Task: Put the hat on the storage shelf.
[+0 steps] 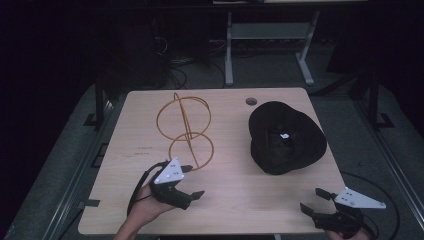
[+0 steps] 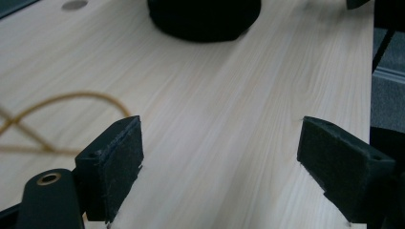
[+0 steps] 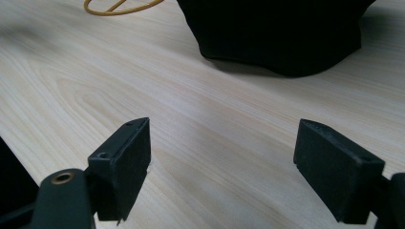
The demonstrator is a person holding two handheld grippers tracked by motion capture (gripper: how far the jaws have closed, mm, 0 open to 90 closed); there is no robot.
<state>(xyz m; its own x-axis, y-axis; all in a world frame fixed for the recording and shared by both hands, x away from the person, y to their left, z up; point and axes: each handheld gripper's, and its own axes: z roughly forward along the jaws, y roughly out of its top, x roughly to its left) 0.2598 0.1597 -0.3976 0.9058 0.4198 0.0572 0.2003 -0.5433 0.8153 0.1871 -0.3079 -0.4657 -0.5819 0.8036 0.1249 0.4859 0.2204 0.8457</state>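
A black hat (image 1: pixel 286 138) lies brim-up on the right half of the light wooden table (image 1: pixel 225 200). A stand of thin orange wire rings (image 1: pixel 185 131) rises left of the middle. My left gripper (image 1: pixel 192 181) hovers just in front of the wire stand, jaws open and bare. My right gripper (image 1: pixel 314 200) sits at the near right corner, open too, with nothing between its jaws. In the left gripper view the hat (image 2: pixel 204 19) lies far ahead, with a loop of orange wire (image 2: pixel 57 107) at the left. The right gripper view faces the hat (image 3: pixel 277 33), and a wire ring (image 3: pixel 119 7) shows at the top.
A round cable hole (image 1: pixel 251 101) is cut in the table's far edge. Beyond the table a grey desk frame (image 1: pixel 270 45) stands on a dark floor. Black cables trail from both grippers off the near edge.
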